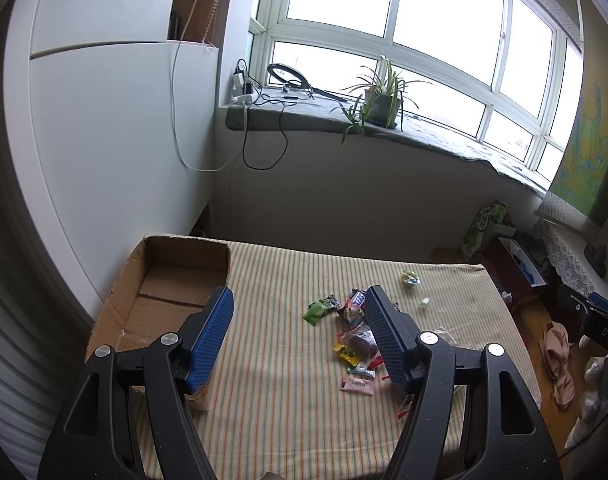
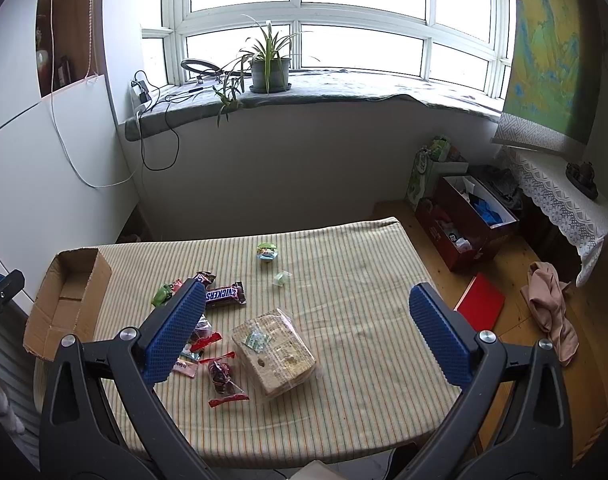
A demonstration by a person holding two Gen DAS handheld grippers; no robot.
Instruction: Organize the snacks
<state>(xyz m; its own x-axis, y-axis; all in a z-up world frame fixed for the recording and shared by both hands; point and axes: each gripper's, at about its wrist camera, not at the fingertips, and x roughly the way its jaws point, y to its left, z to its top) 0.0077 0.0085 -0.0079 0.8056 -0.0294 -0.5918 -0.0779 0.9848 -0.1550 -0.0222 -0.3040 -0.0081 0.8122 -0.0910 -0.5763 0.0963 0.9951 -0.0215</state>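
Observation:
A pile of small snack packets [image 1: 353, 334] lies on a striped tablecloth [image 1: 272, 360]. It holds a Snickers bar [image 2: 224, 294], a green packet [image 1: 317, 310], a pink packet [image 1: 357, 385], red-wrapped sweets [image 2: 222, 376] and a clear-wrapped block of biscuits [image 2: 274, 354]. A round green cup [image 2: 267, 251] and a small pale sweet [image 2: 282, 278] lie apart, further back. An open cardboard box [image 1: 172, 280] sits at the table's left end. My left gripper [image 1: 298, 300] is open and empty above the table between box and pile. My right gripper [image 2: 305, 296] is open and empty above the biscuits.
A windowsill [image 2: 343, 88] with a potted plant [image 2: 268, 68], cables and a ring light [image 1: 290, 74] runs behind the table. On the floor to the right are boxes [image 2: 467, 216], a red book [image 2: 481, 306] and a beige cloth [image 2: 551, 312]. A white wall [image 1: 104, 140] stands left.

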